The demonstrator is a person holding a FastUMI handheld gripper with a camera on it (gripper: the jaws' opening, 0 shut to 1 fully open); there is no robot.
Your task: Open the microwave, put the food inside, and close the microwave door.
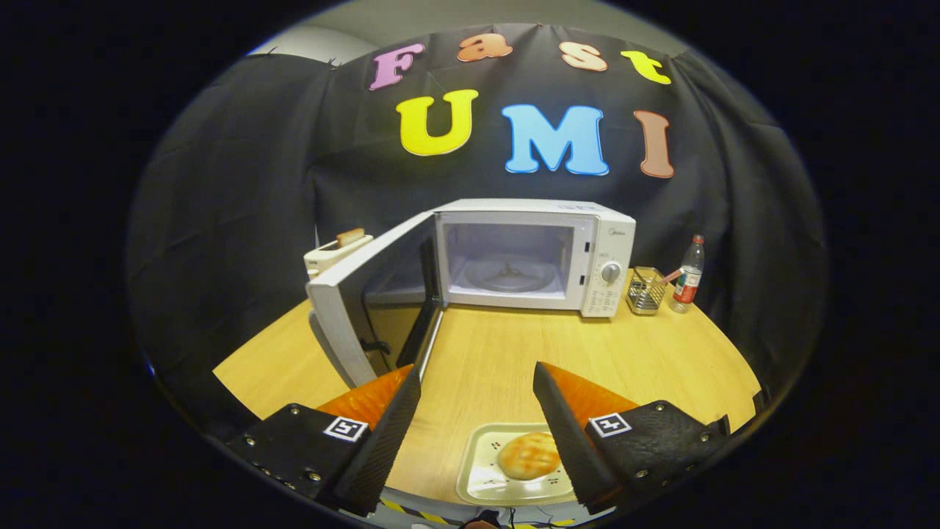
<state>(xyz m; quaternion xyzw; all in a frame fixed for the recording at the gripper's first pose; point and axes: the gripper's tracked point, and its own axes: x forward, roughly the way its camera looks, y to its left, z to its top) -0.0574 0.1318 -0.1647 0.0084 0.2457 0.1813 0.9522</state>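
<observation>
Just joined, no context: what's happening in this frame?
A person is working a hand-held gripper at a wooden table. The microwave at the back already has its door swung wide open, and the cavity looks empty. The gripper's fingers are spread open and hold nothing. A bun on a small tray sits low between the fingers, partly behind one of them, not yet picked up. Next step is probably grabbing the food and loading it.
</observation>
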